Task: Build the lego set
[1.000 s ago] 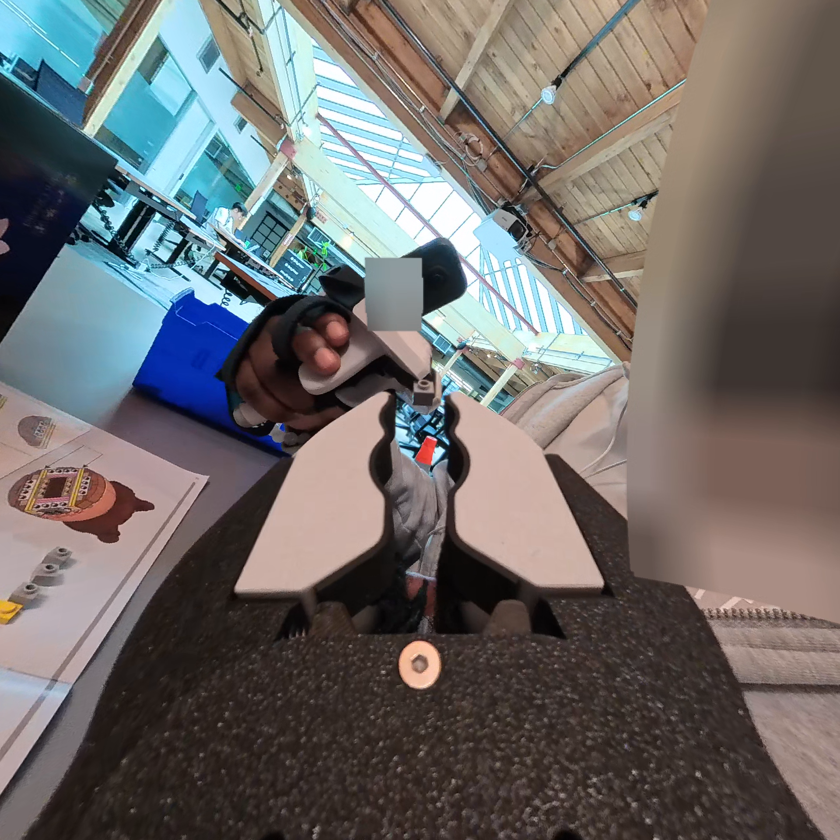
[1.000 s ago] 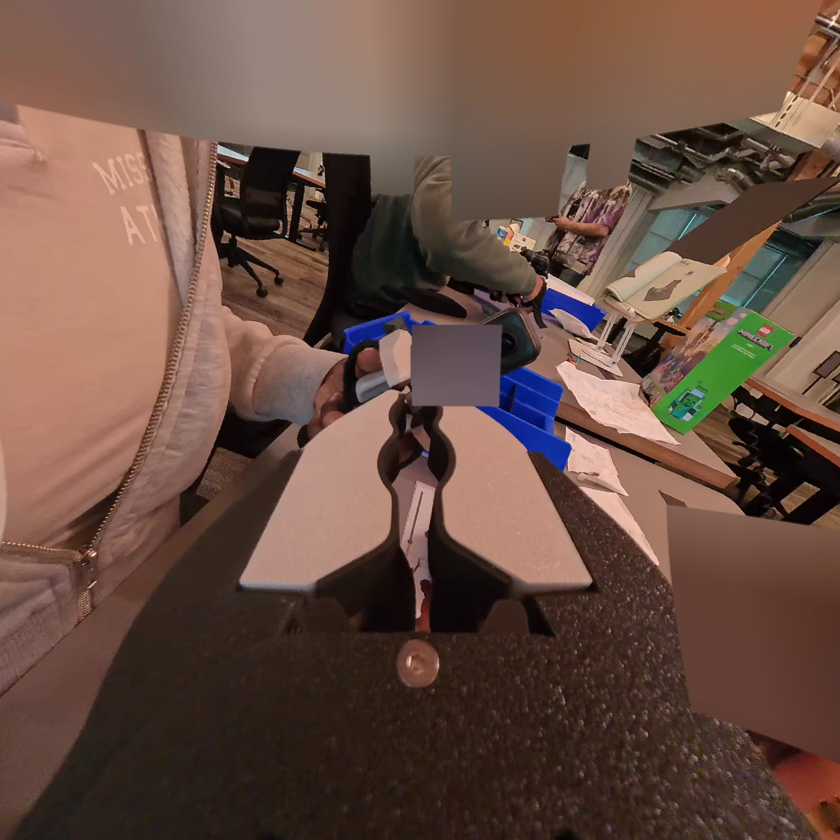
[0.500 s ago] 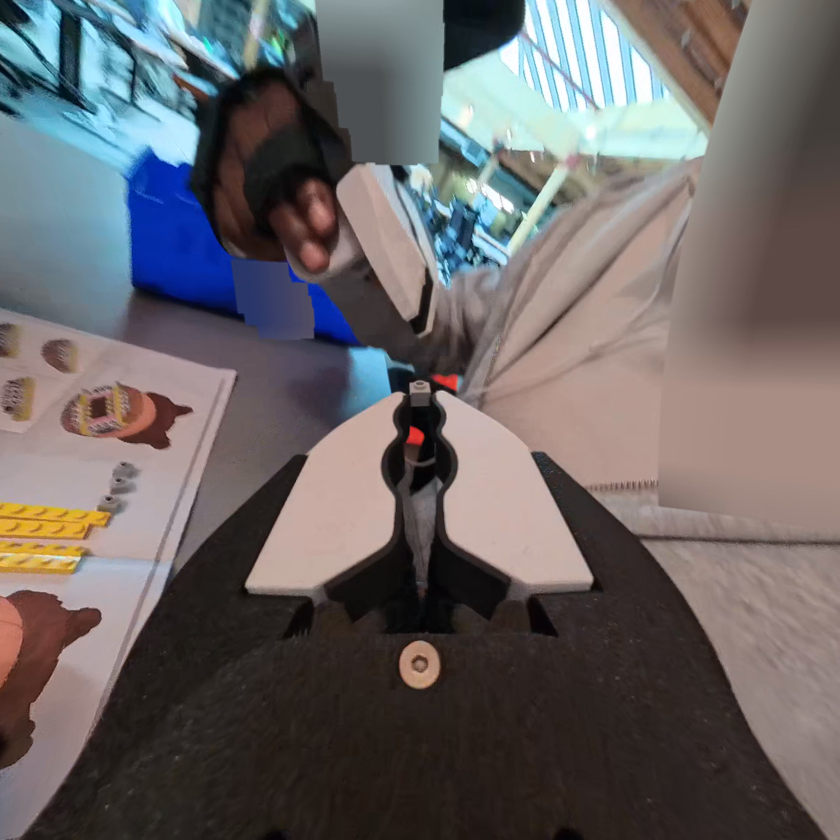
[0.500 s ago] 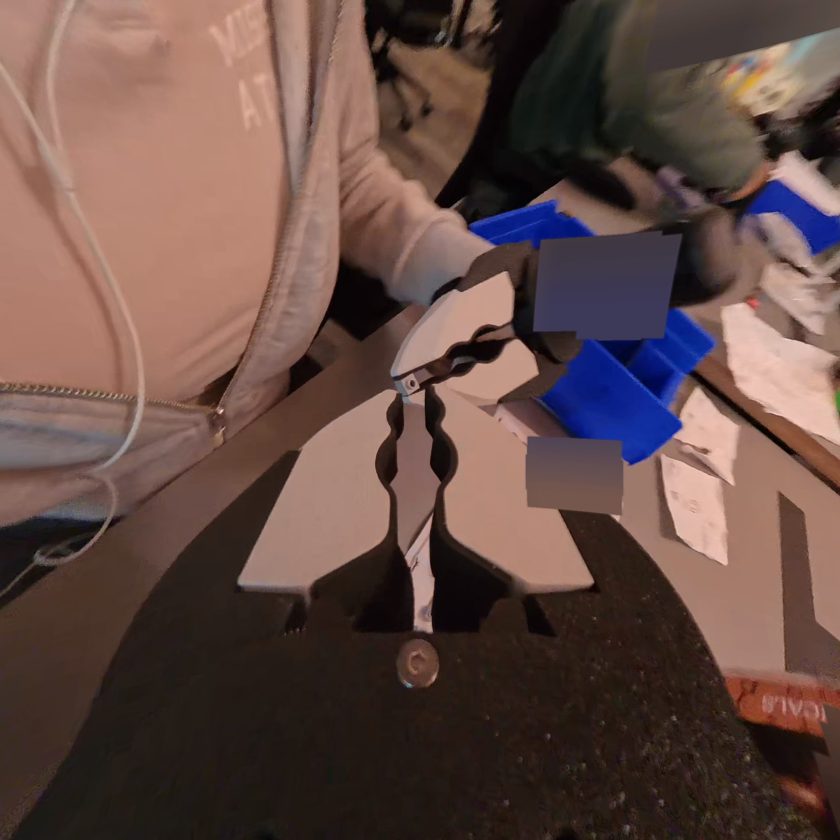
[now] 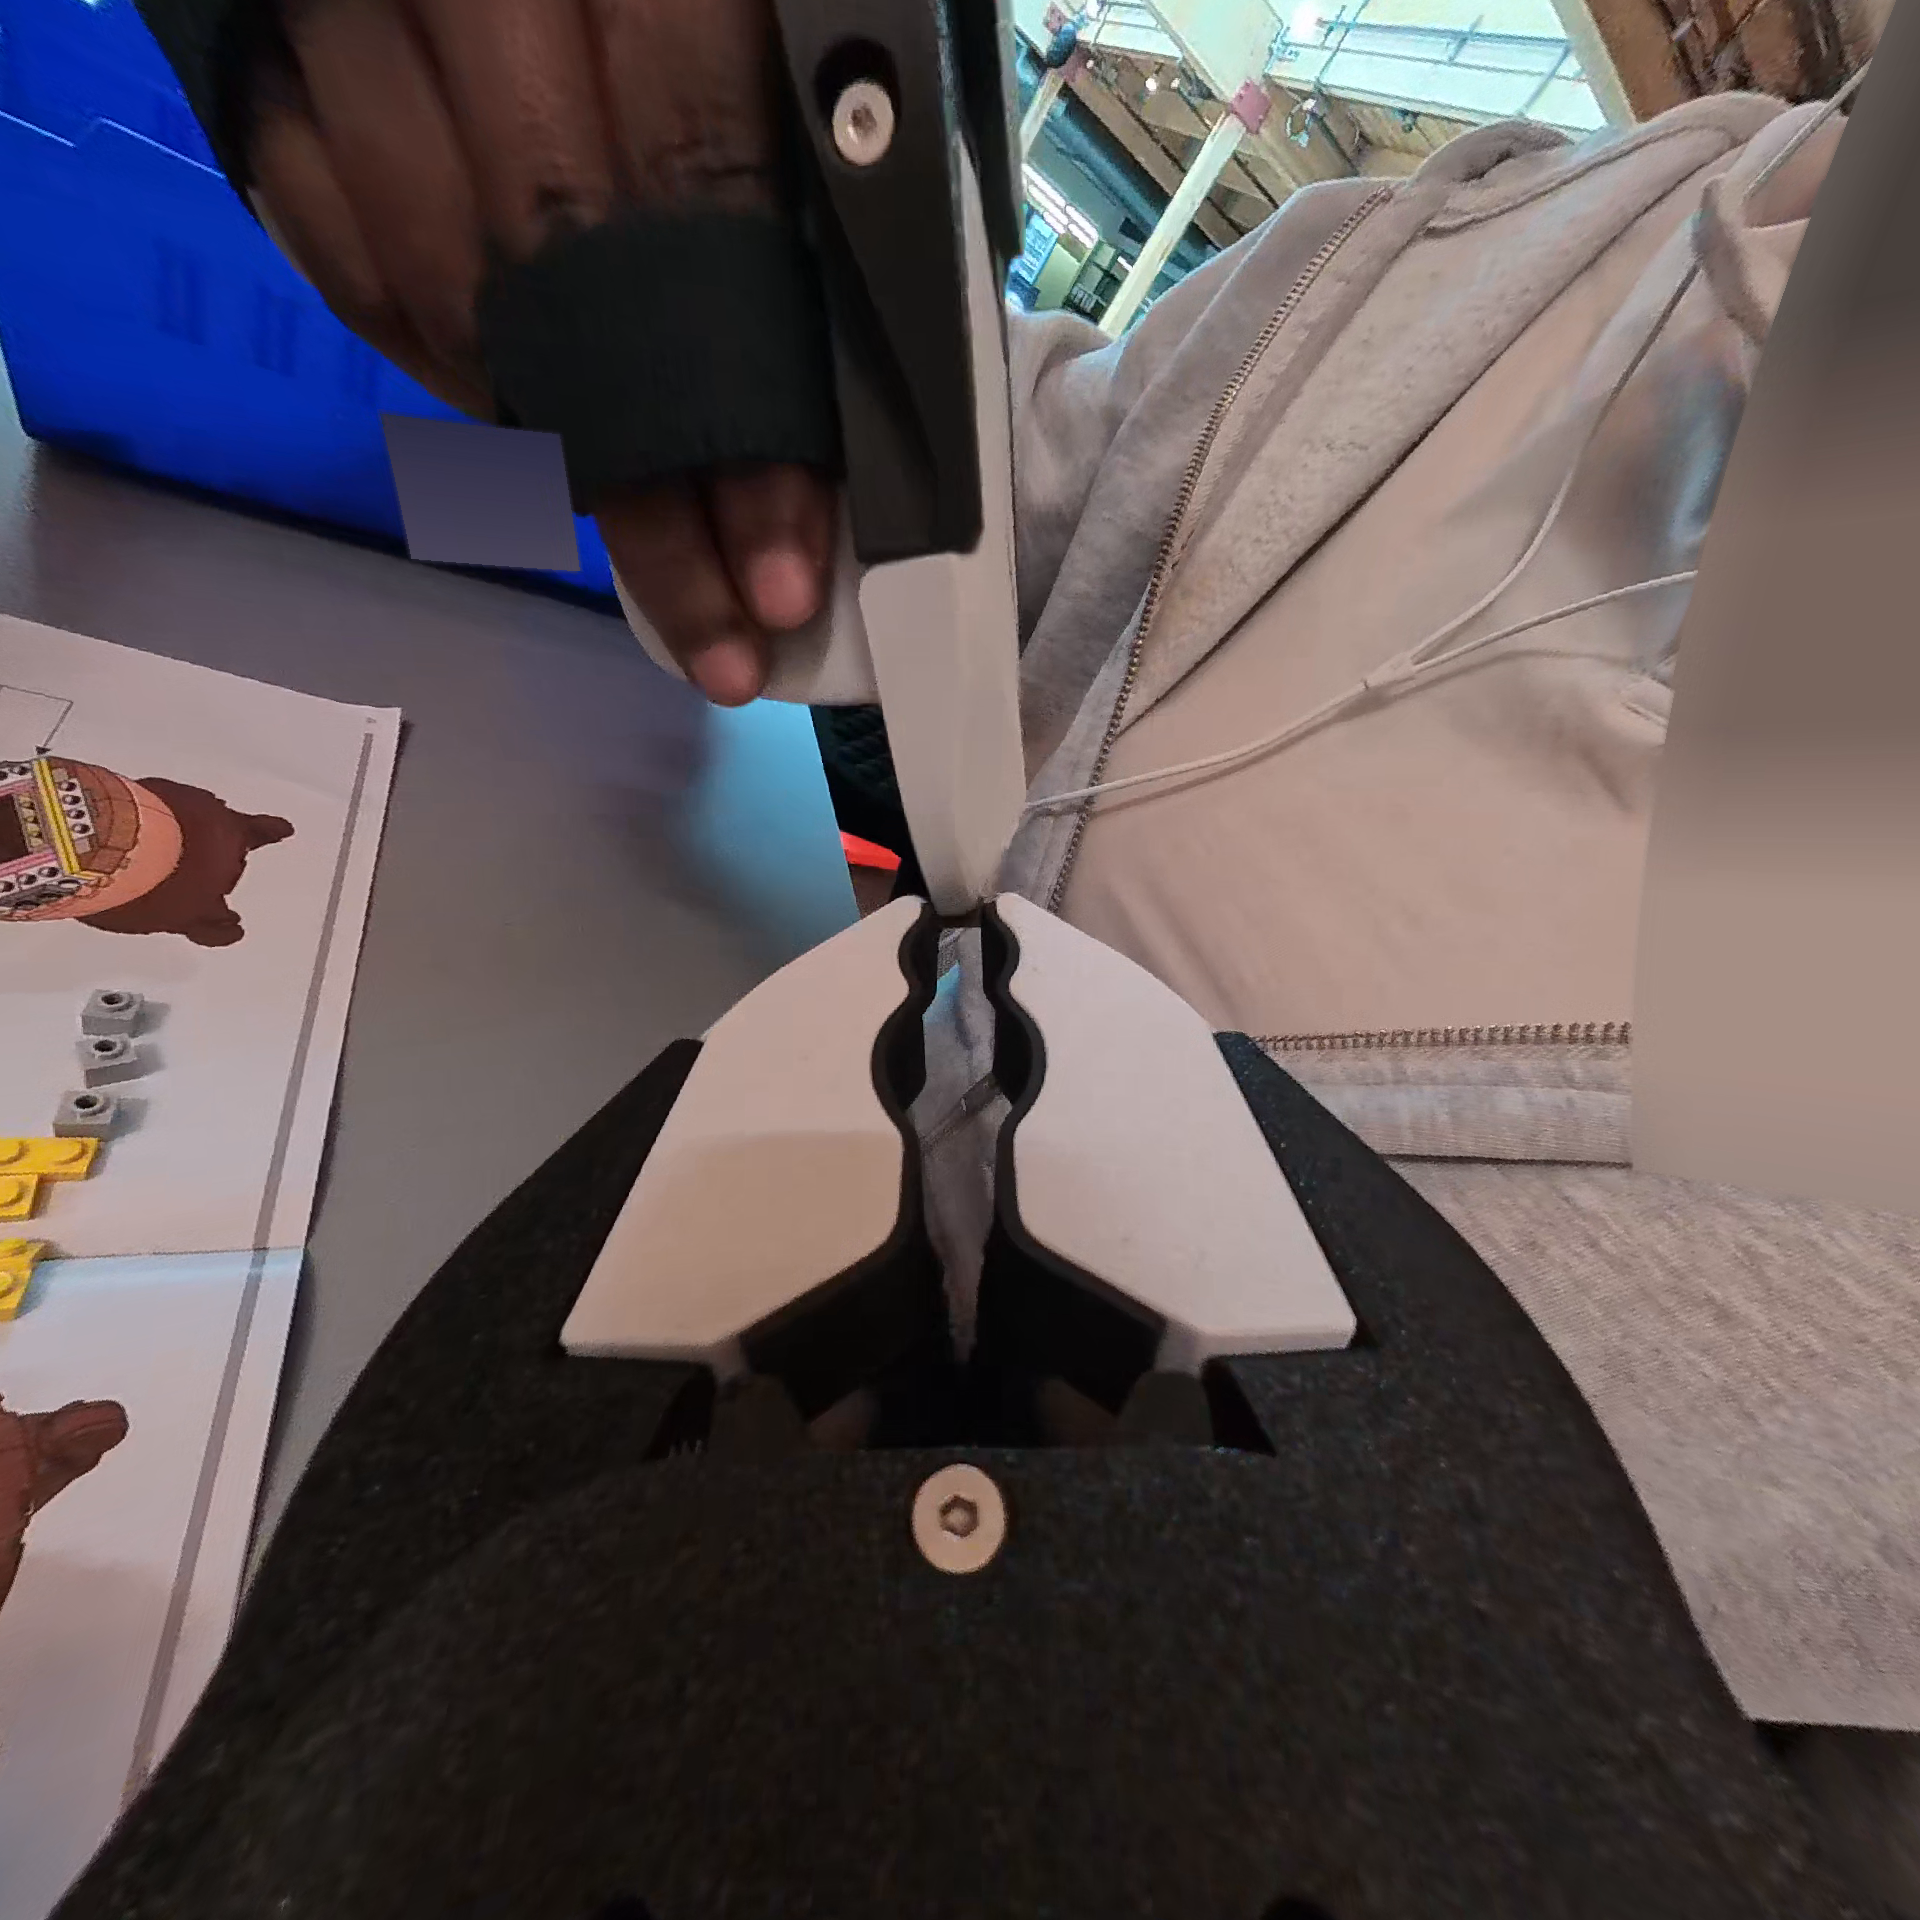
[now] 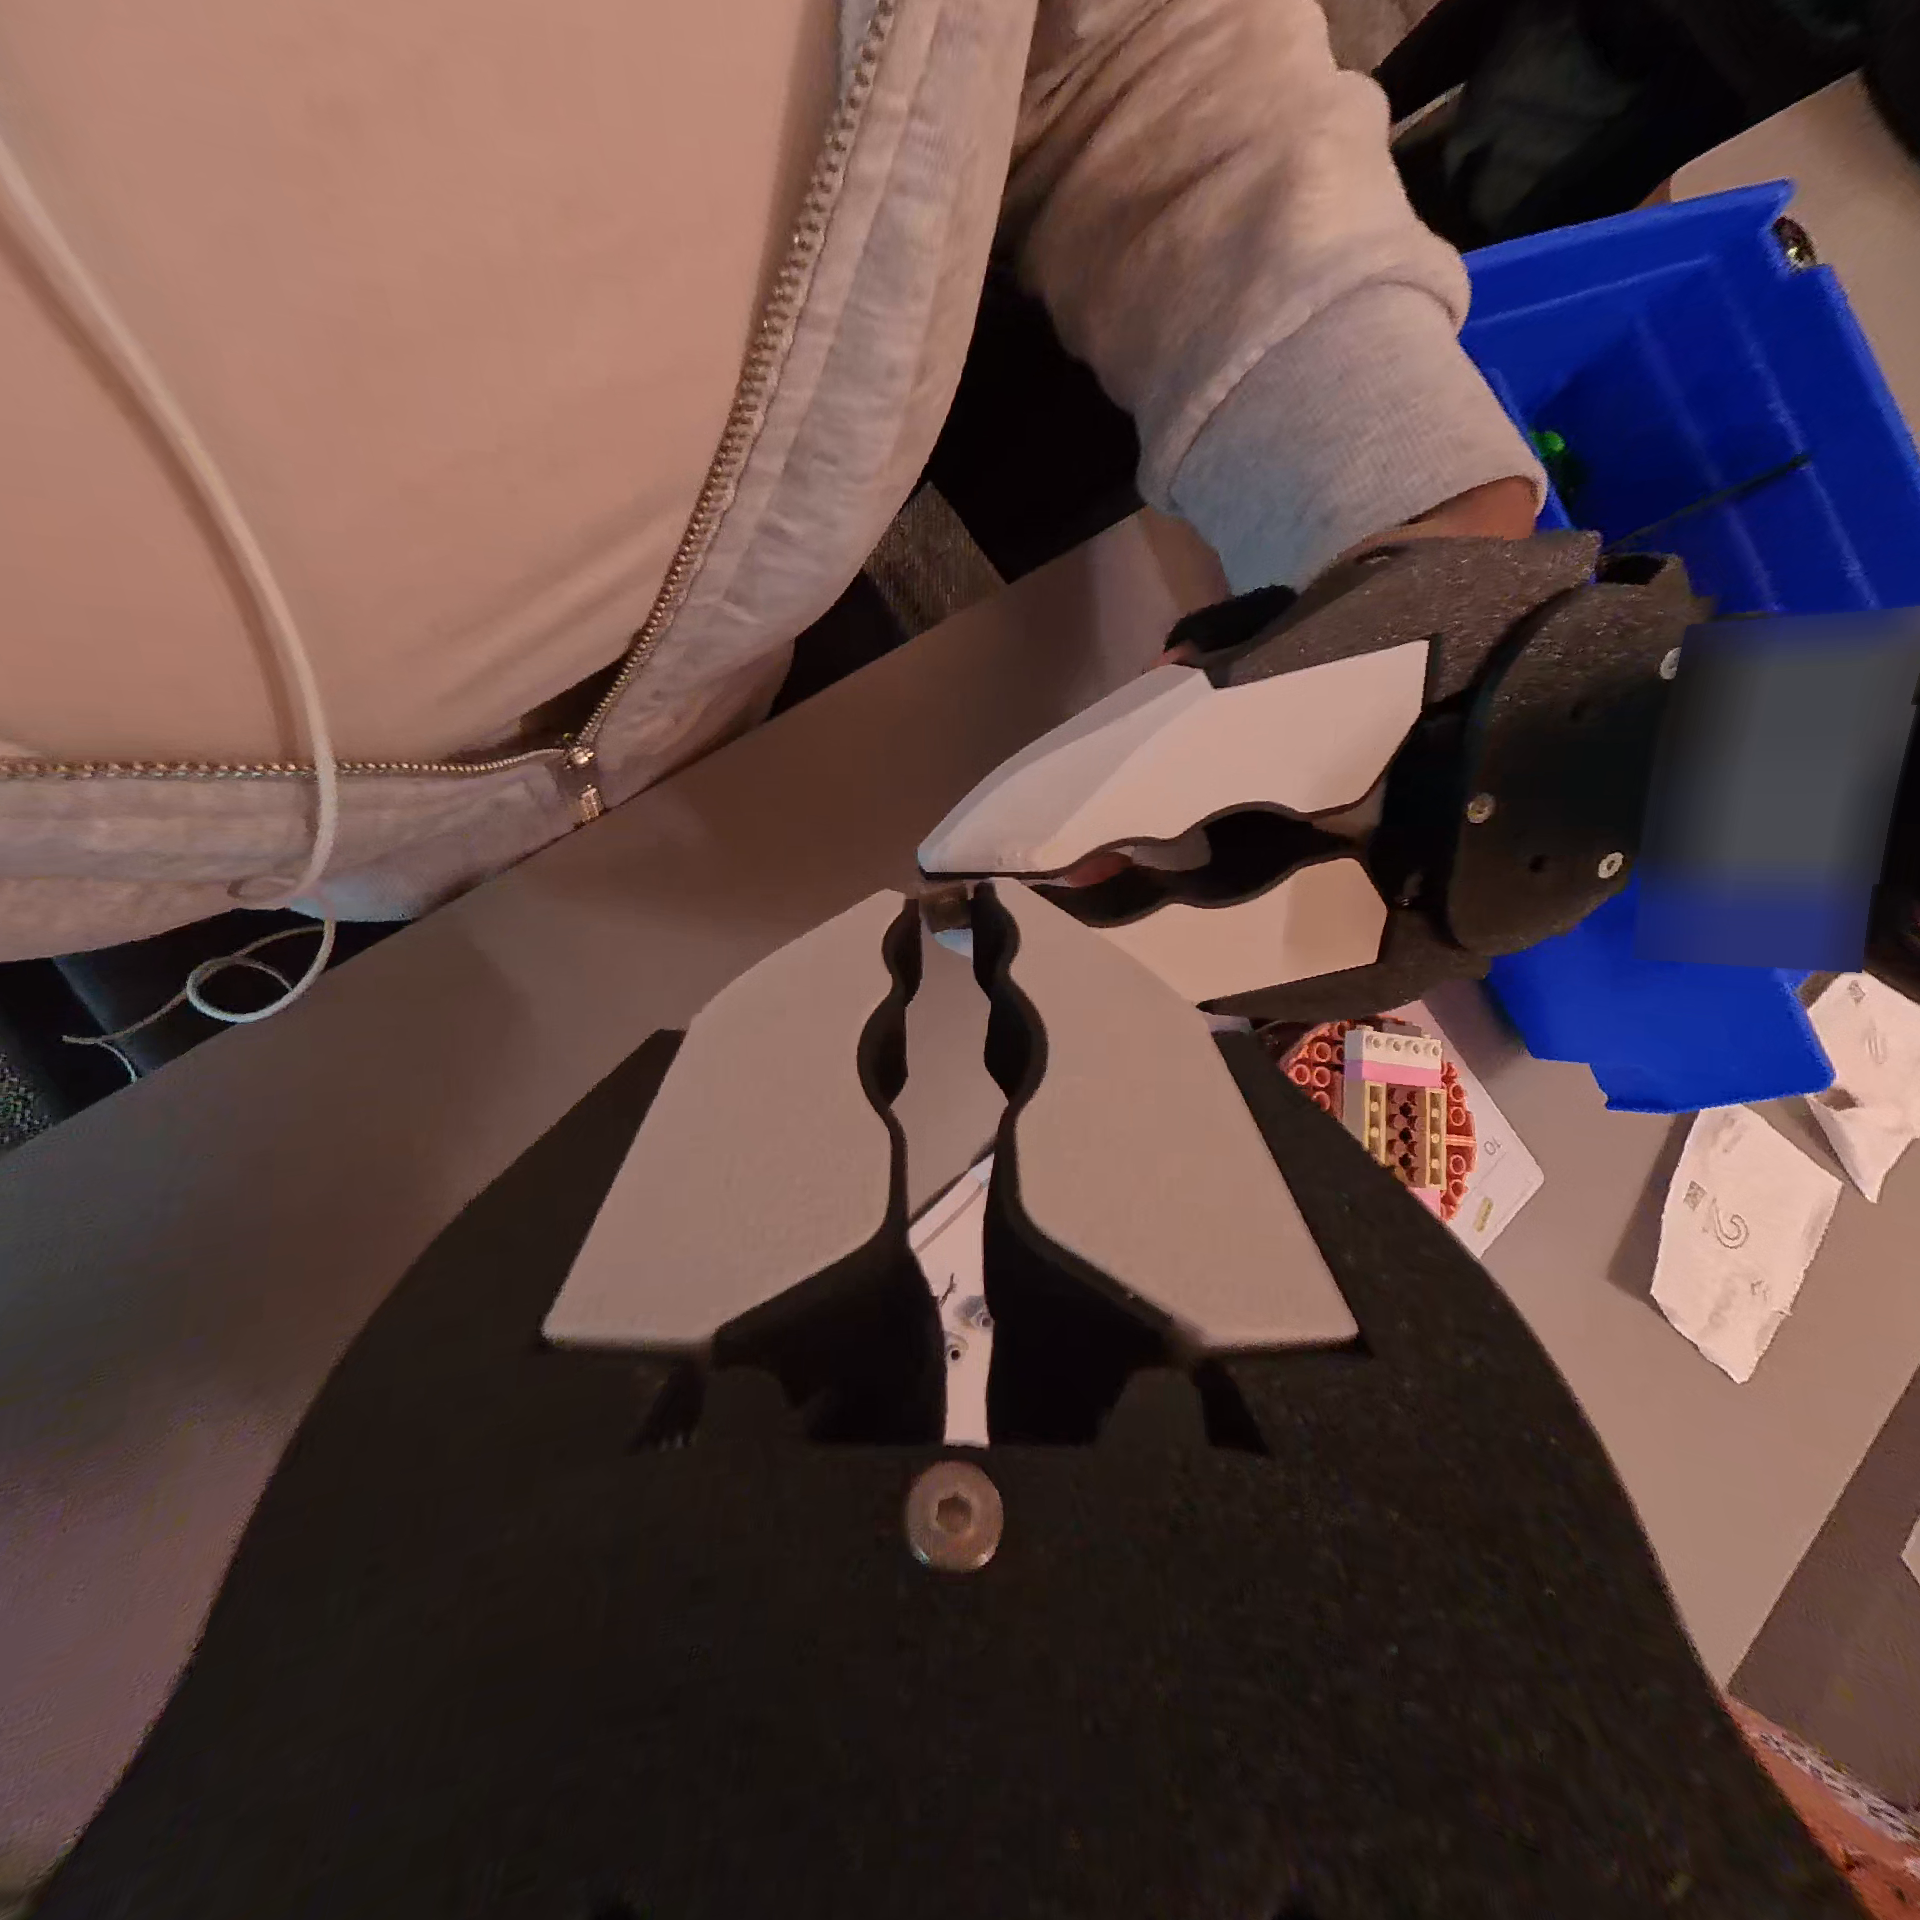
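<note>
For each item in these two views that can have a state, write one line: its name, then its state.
left gripper: shut on small grey brick, tip to tip with the right gripper
right gripper: narrowly parted around the same brick
small grey brick: held at the fingertips, above the table
instruction booklet: open, flat on table
blue bin: open-topped, upright
hoodie zipper: closed

each camera sits just behind its own tool, looking forward along the fingers, low over the grey surface (image 5: 540,831). the left tool (image 5: 961,914) faces the person's hoodie (image 5: 1351,727); the right tool (image 6: 945,914) faces it too. both views share the meeting tool tips at close range.
</note>
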The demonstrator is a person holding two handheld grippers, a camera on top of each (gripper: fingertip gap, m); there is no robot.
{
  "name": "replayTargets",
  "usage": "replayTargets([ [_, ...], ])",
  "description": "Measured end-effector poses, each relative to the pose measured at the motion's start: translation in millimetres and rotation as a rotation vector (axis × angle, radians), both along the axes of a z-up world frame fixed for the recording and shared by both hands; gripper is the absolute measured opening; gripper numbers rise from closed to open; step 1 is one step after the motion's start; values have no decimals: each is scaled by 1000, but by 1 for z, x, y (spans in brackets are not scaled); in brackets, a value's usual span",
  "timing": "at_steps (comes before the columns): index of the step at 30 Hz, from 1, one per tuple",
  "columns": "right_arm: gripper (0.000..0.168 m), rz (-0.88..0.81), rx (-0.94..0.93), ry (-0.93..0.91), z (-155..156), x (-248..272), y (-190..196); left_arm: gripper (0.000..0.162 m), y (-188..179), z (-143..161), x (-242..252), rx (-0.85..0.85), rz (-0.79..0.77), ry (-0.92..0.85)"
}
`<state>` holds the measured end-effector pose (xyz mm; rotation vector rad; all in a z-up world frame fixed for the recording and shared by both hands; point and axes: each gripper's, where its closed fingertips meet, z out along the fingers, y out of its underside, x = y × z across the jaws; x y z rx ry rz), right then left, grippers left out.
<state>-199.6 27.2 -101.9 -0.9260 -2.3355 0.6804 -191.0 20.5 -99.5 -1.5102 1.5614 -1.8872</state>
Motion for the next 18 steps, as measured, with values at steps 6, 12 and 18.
replayTargets([
  [6,7,-54,4,14,-1,3,7,7,6,-2,1,2,35,11],
  [12,8,-599,-13,-125,-40,52,76,36,56,-46,-7,204,486,176],
  [18,8,-841,-88,-339,-96,84,99,36,64,-69,-21,280,712,240],
])
